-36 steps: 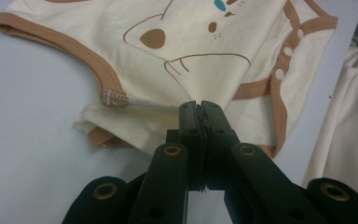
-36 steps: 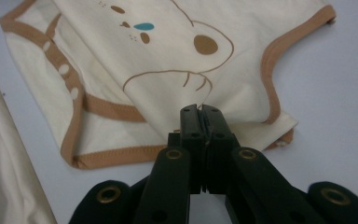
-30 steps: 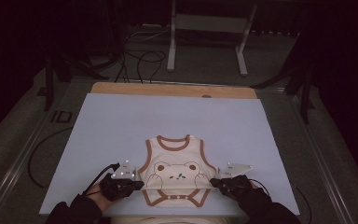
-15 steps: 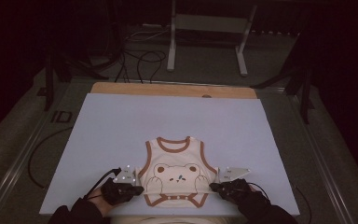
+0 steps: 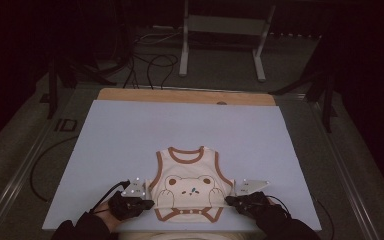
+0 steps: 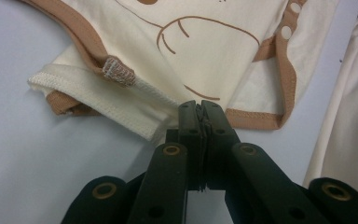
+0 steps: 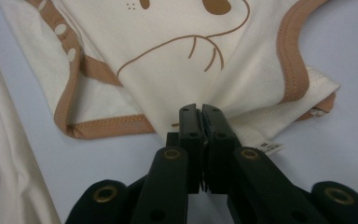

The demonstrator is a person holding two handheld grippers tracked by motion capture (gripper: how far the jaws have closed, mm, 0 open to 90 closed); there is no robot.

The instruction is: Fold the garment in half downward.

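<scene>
Left gripper (image 5: pixel 141 202) at about 7 o'clock on the table (image 5: pixel 130 135), jaws pinched tight on the bodysuit (image 5: pixel 189 182) at its left side edge, cloth caught between the tips (image 6: pixel 199 109); a folded cream hem with a small woven tab just at 10 o'clock of the jaws

Bodysuit lying flat near the table's 6 o'clock edge, neck towards 12, bear print up, brown trim around neck, armholes and snap flap (image 6: pixel 286 32)

Right gripper (image 5: pixel 236 201) at about 5 o'clock, jaws likewise clamped shut on the bodysuit's right side edge (image 7: pixel 199 112), a white label (image 7: pixel 270 147) just at 4 o'clock of them; pale cloth (image 7: pixel 9 186) off at 8 o'clock
</scene>
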